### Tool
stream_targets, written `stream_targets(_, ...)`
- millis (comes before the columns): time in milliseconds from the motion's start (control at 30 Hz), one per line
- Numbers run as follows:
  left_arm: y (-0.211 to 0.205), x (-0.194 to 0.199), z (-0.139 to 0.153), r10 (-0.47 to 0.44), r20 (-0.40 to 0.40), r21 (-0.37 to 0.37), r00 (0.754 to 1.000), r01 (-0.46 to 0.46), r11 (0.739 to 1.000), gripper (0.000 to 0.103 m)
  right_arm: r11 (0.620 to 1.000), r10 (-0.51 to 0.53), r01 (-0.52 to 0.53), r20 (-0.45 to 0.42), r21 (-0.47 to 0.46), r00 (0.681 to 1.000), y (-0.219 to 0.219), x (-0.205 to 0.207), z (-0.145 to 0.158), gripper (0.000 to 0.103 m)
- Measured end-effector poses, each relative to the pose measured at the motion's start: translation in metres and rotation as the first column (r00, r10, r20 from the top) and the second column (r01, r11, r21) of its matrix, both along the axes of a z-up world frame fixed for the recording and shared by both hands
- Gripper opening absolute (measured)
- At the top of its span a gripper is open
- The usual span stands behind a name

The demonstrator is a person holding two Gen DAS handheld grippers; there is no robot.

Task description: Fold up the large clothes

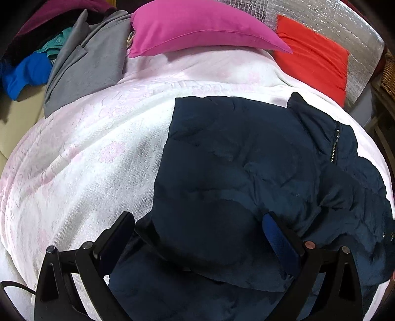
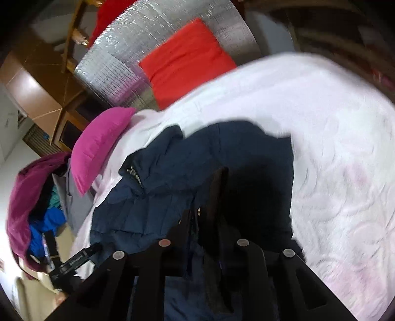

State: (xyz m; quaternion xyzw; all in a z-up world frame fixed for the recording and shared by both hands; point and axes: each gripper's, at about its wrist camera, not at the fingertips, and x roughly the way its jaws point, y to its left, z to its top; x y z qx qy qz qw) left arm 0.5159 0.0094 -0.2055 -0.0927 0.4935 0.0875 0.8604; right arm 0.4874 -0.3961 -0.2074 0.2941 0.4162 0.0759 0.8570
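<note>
Navy quilted jacket [image 1: 246, 158] lies on a white-and-pale-pink blanket [image 1: 86, 153], filling the centre and lower right of the left wrist view; collar and a short metal zipper [image 1: 335, 145] sit at its upper right. No brand mark or readable label on the jacket in either view. Left gripper [image 1: 197, 222] at the bottom of its frame — fingers spread wide, straddling a rounded fold of the jacket's near edge; the blue pad of one finger [image 1: 279, 244] lies against the cloth at lower right, the other finger sits at the jacket's left border, and no pinch is evident. In the right wrist view the jacket [image 2: 222, 153] fills the centre, the picture blurred. Right gripper [image 2: 209, 187] rises from bottom centre, jaws narrow, with dark jacket cloth and a small brass-coloured snap between them; whether the pads actually press the cloth I cannot tell. At lower left of that view the left gripper's body [image 2: 74, 261] carries small white lettering — too small to read. Outward: magenta pillow [image 1: 197, 29] at top centre, red pillow [image 1: 313, 56] at upper right against a silvery quilted sheet [image 1: 333, 22]. Upper left, a loose heap of clothes — grey garment [image 1: 91, 61], blue one [image 1: 27, 74], teal scrap, maroon cloth [image 2: 22, 195]. Wicker basket edge [image 1: 388, 71] at far right, contents not visible.
</note>
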Motion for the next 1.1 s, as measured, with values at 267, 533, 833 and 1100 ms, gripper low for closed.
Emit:
stream_targets(267,0.009,-0.008,0.006,0.036,0.004,-0.013,0.999,-0.036,0.999,0.103,0.997,0.043,-0.044,0.024,0.062,0.999,-0.002,-0.039,-0.028,0.056)
stream_targets(533,0.001,-0.005,-0.001,0.013,-0.031,0.006,0.999,-0.012,1.0,0.103,0.981,0.05,-0.038,0.055,-0.192,0.997,0.024,-0.033,-0.012,0.02)
stream_targets(833,-0.025,0.003,-0.003,-0.052,-0.031,0.087,0.998,0.054,0.995,0.103,0.954,-0.04,0.052,0.045,-0.294,0.998,0.028,-0.004,-0.024,0.025)
stream_targets(1100,-0.022,0.004,0.002,-0.046,-0.015,0.107,0.999,0.048,0.993,0.103,0.977,-0.069,0.086,0.091,-0.195,0.994,0.013,-0.037,-0.013,0.055)
